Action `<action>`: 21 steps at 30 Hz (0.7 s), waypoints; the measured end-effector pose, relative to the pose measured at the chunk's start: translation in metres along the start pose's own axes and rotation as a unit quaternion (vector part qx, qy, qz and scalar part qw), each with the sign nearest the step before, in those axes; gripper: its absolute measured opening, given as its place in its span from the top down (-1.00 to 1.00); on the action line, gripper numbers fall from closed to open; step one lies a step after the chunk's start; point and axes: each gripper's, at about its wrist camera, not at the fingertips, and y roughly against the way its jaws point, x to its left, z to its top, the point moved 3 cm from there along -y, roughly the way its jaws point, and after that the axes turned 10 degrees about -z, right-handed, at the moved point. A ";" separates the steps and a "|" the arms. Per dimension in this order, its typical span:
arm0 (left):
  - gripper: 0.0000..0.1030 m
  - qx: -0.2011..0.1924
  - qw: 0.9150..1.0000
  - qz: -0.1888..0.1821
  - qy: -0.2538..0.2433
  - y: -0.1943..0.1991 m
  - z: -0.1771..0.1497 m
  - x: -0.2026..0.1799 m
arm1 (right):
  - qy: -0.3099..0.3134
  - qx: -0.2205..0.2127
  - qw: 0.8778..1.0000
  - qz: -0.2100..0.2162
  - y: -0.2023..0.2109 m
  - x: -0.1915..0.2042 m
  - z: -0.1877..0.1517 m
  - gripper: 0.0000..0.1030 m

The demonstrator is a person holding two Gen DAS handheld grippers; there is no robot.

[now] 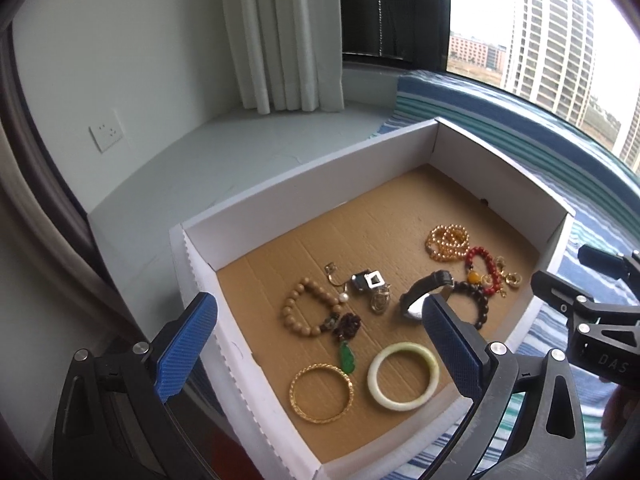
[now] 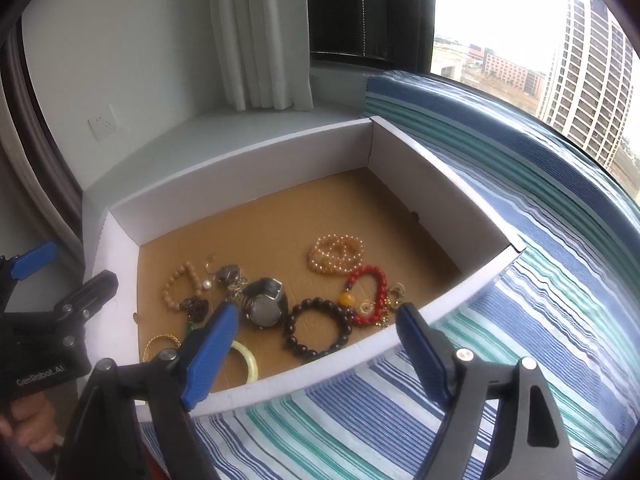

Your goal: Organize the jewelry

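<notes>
Striped blue, green and white bedding (image 2: 500, 300) carries a white cardboard box (image 1: 304, 196) with a brown floor, and we take that box as our landmark. Our left gripper (image 1: 320, 340) hovers over its near left corner with jaws spread wide, holding nothing. Our right gripper (image 2: 316, 348) hangs at its near right wall, jaws likewise wide and empty.

Nearest us inside the box lie 2 bangles side by side, just apart: a gold bangle (image 1: 321, 393) and a pale jade bangle (image 1: 403, 376). Just behind them sit a tan bead bracelet (image 1: 304, 307) and a green pendant (image 1: 347, 358), with a dark reddish cluster between them. Toward the middle of the box we see a small heap of silver pieces (image 1: 370, 284) and a wristwatch (image 2: 264, 306). A dark bead bracelet (image 2: 320, 330) touches the watch on its right. Beyond it a red bead bracelet (image 2: 366, 294) overlaps some small gold rings (image 2: 396, 292). Farthest back on the box floor rests a coiled golden pearl strand (image 2: 336, 254).

Behind the box we see a white ledge, a pale curtain (image 1: 280, 36) and a window (image 1: 552, 32) with tower blocks outside.
</notes>
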 end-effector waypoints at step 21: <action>-0.99 0.040 0.998 0.034 0.047 -0.003 -0.003 0.014 | 0.036 0.016 0.999 -0.005 0.009 0.026 0.006 -0.62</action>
